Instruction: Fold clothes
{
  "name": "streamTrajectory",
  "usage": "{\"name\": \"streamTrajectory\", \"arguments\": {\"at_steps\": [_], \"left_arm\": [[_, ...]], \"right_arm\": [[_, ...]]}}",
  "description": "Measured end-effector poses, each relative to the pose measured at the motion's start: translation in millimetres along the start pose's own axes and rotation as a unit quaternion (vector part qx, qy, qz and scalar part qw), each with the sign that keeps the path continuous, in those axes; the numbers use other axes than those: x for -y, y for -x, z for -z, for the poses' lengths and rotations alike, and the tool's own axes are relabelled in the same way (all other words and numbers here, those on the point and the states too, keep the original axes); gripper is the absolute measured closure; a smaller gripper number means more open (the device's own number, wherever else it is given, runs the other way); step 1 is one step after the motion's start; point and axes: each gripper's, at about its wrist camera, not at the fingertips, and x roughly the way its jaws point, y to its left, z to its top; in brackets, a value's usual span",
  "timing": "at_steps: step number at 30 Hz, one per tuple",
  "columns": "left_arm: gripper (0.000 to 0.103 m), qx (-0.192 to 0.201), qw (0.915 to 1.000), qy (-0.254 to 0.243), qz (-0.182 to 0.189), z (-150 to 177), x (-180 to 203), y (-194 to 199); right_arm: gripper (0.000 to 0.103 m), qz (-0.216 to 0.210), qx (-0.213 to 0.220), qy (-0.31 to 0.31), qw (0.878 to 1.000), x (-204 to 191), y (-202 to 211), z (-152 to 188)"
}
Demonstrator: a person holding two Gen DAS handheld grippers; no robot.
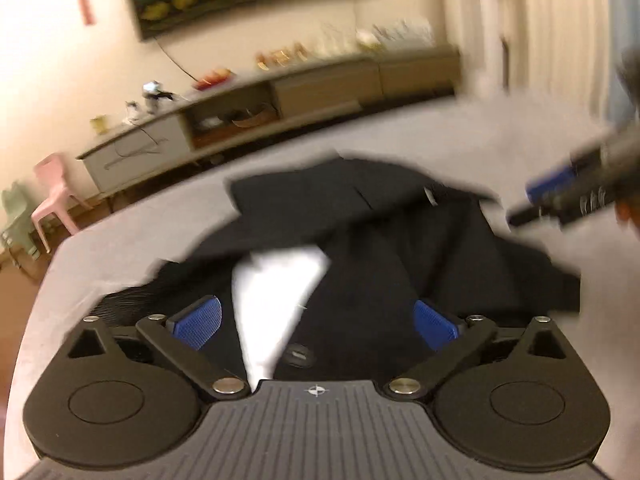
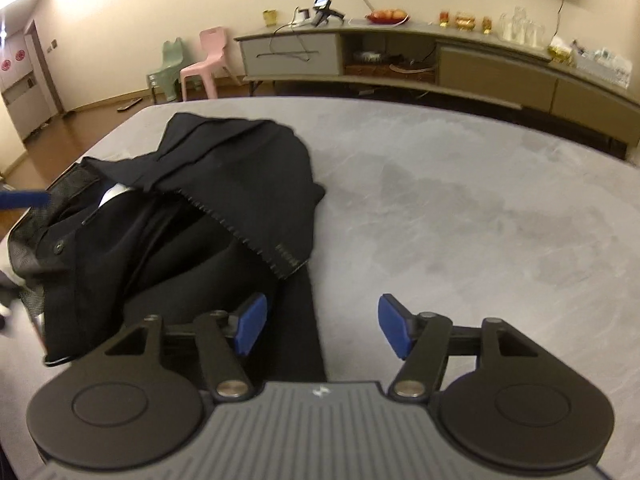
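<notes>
A black garment (image 1: 400,240) lies crumpled on the grey table (image 1: 160,232), with a white lining patch (image 1: 276,292) and a dark button (image 1: 298,354) showing. My left gripper (image 1: 316,326) hovers just over it, open wide, and its blue pads (image 1: 196,326) touch nothing. In the right wrist view the garment (image 2: 224,160) is heaped at the left of the table (image 2: 460,200), with a zigzag-cut edge folded on top. My right gripper (image 2: 323,326) is open above the garment's right border, pads clear of the cloth. The right gripper (image 1: 540,202) also shows blurred at the right of the left wrist view.
A long low sideboard (image 2: 480,64) with glasses, fruit and ornaments runs along the far wall behind the table. A pink chair (image 2: 204,60) and a green chair (image 2: 168,64) stand to its left. The grey tabletop extends to the right of the garment.
</notes>
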Motion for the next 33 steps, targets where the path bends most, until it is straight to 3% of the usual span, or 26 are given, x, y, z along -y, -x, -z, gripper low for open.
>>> {"name": "streamTrajectory", "arguments": {"at_steps": [2,5,6,7,8,9,10,11,12,14,15,17,18,20,21,22,24,26,29,33], "left_arm": [[0.001,-0.019,0.9993,-0.01,-0.03,6.8,14.9,-22.8],[0.005,-0.022,0.9996,0.014,-0.012,15.6,22.0,-29.6],[0.01,-0.02,0.9996,0.017,-0.007,16.4,21.2,-28.7],[0.033,-0.018,0.9997,0.019,-0.003,17.0,19.7,-27.1],[0.062,-0.016,0.9997,0.02,0.0,17.7,18.1,-25.4],[0.076,-0.011,0.9995,0.03,0.009,15.4,12.2,-21.9],[0.087,0.004,0.9988,0.046,0.014,9.9,1.4,-17.3],[0.089,0.022,0.9976,0.063,0.018,3.8,-10.3,-12.6],[0.09,0.051,0.9949,0.086,0.016,-3.9,-26.0,-2.4],[0.091,0.123,0.9808,0.151,-0.003,-27.6,-74.7,34.3],[0.092,0.155,0.9699,0.187,-0.015,-38.3,-102.7,53.7],[0.092,0.22,0.9363,0.27,-0.049,-50.3,-166.9,97.1],[0.092,0.239,0.9198,0.304,-0.068,-51.5,-193.3,113.0],[0.092,0.241,0.9,0.343,-0.12,-47.3,-231.3,126.6],[0.092,0.224,0.8937,0.359,-0.149,-42.1,-244.5,122.4],[0.092,0.191,0.8959,0.367,-0.161,-33.1,-250.0,109.2],[0.091,0.117,0.9057,0.369,-0.172,-12.5,-249.0,76.6],[0.089,0.052,0.9169,0.361,-0.161,12.3,-233.2,43.8],[0.086,0.012,0.9266,0.359,-0.112,46.7,-202.8,22.7],[0.083,0.012,0.9476,0.305,-0.094,62.0,-181.1,19.5]], "right_arm": [[0.034,-0.031,-0.012,0.013,0.999,-7.7,-3.6,6.8],[0.027,-0.053,-0.018,0.072,0.996,-32.6,-8.9,15.7],[0.026,-0.051,-0.018,0.097,0.994,-43.3,-11.5,19.1],[0.027,-0.049,-0.018,0.122,0.991,-53.9,-14.0,22.4],[0.033,-0.042,-0.02,0.135,0.99,-60.1,-18.5,24.8],[0.059,-0.035,-0.023,0.147,0.988,-66.1,-23.1,27.1],[0.068,-0.034,-0.027,0.143,0.989,-66.6,-26.7,26.7],[0.09,-0.03,-0.024,0.134,0.99,-64.9,-25.0,23.6],[0.097,-0.011,-0.02,0.132,0.991,-62.3,-20.0,19.5],[0.098,0.011,0.014,0.104,0.994,-43.4,2.5,5.0],[0.099,0.021,0.035,0.08,0.996,-29.1,18.8,-3.8],[0.099,0.043,0.085,0.013,0.995,9.1,57.8,-18.0],[0.099,0.056,0.114,-0.031,0.991,33.5,80.8,-23.2],[0.099,0.092,0.156,-0.107,0.978,77.3,118.4,-25.6],[0.099,0.116,0.169,-0.14,0.969,96.4,132.6,-22.4],[0.099,0.14,0.182,-0.172,0.958,115.6,146.8,-19.2],[0.099,0.187,0.16,-0.208,0.947,137.1,143.9,-11.9],[0.099,0.207,0.134,-0.214,0.945,142.4,131.6,-7.4],[0.098,0.208,0.118,-0.204,0.949,132.4,121.1,-6.7],[0.098,0.199,0.127,-0.189,0.953,125.0,123.6,-1.7]]}}
